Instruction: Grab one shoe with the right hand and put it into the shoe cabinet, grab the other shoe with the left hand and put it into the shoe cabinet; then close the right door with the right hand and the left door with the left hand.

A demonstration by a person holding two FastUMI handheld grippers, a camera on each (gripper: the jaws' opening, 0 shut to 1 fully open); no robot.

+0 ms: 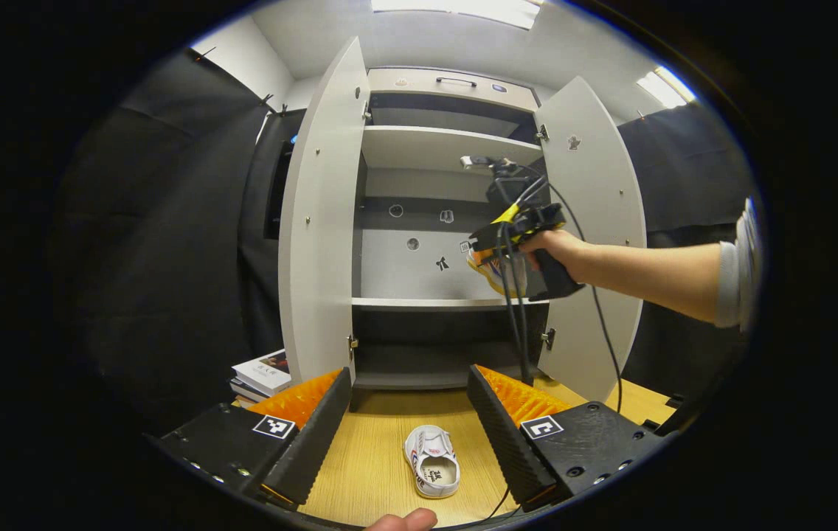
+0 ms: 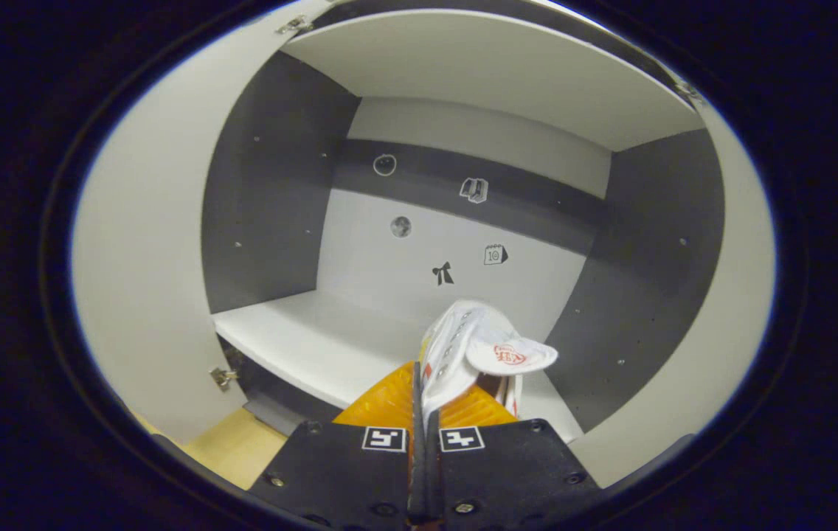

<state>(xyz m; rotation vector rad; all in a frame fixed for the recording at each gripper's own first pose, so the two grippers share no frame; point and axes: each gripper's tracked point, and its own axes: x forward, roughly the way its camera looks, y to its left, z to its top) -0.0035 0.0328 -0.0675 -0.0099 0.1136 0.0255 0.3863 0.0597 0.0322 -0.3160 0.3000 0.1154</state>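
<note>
Right gripper view: right tongs point(image 2: 419, 413) pinch a shoe point(image 2: 463, 346) above the shelf point(image 2: 301, 346).
Thin grip may slip; left tongs point(image 1: 408, 420) gape over the bench point(image 1: 375, 457) shoe point(image 1: 431, 462).

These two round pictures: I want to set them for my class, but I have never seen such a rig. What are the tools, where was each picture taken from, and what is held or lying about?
No robot here: a person holds a two-finger gripper in each hand, and a fisheye camera rides on each one.

The left gripper view looks along the left gripper, whose fingers stand apart, open. Between them, on the wooden table, lies a white shoe. Behind it stands the shoe cabinet with both doors open. A stack of books sits beside it. Farther off, the person's hand reaches the right gripper toward the middle shelf.

The right gripper view looks from that gripper into the cabinet. Its fingers are shut on the other shoe, held over the shelf.
</note>
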